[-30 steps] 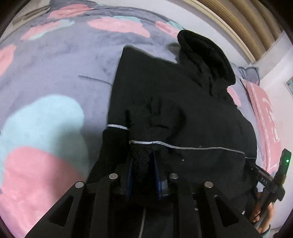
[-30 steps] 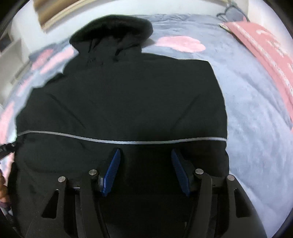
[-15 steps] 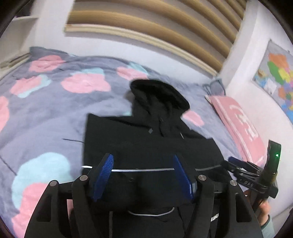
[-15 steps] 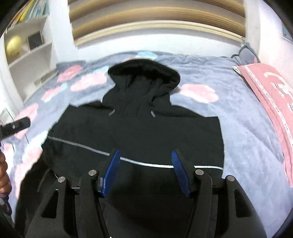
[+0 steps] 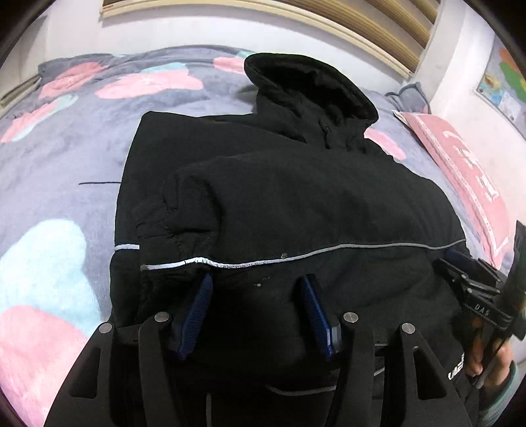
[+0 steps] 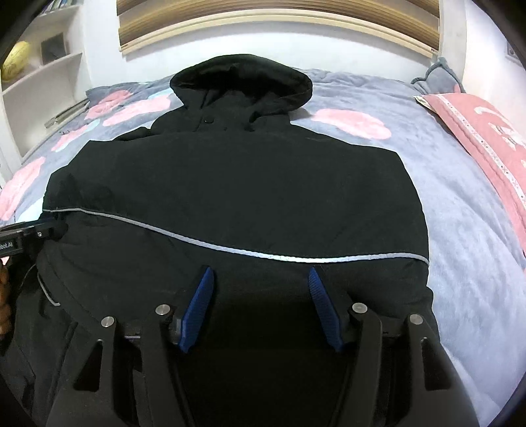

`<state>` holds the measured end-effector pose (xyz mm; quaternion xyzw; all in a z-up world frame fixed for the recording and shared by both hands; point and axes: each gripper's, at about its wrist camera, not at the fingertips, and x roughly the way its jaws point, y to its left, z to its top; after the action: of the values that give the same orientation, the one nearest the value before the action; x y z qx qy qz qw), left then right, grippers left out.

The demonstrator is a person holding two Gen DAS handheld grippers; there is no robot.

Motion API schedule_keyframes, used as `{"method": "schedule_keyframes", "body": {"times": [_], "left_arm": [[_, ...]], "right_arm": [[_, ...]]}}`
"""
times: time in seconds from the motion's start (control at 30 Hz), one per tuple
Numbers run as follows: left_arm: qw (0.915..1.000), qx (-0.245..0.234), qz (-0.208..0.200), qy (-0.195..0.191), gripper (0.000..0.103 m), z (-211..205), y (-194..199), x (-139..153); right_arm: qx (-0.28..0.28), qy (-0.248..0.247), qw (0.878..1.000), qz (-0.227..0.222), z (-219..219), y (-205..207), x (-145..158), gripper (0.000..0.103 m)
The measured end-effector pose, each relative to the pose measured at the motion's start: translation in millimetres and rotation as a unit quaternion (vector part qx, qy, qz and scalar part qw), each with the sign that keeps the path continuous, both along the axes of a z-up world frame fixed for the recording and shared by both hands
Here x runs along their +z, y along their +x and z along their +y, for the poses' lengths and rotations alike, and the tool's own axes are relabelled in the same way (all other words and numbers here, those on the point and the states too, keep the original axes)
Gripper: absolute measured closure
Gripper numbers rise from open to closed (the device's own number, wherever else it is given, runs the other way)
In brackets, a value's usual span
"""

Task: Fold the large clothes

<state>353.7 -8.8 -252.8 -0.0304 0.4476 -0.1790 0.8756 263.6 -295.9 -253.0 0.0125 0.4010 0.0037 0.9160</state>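
A large black hooded jacket with a grey reflective stripe lies flat on the bed, hood away from me; it also fills the right wrist view. A sleeve with its cuff is folded across the body on the left side. My left gripper is open and empty, low over the jacket's lower part just below the stripe. My right gripper is open and empty over the jacket's lower part. The right gripper also shows at the right edge of the left wrist view. The left gripper shows at the left edge of the right wrist view.
The bed has a grey blanket with pink and blue blotches. A pink pillow lies at the right. A white shelf unit stands at the left, and a wooden slatted headboard runs along the wall.
My left gripper let go of the sleeve cuff, opened and pulled back, then came down low over the jacket again. My right gripper stayed open and drew back.
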Motion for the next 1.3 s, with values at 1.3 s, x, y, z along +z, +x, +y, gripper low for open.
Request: {"method": "schedule_keyframes", "body": {"times": [1.3], "left_arm": [[0.9955,0.049,0.079,0.022,0.044,-73,314,72]], "right_arm": [[-0.092,0.091,0.983,0.127,-91,322,70,0.038]]}}
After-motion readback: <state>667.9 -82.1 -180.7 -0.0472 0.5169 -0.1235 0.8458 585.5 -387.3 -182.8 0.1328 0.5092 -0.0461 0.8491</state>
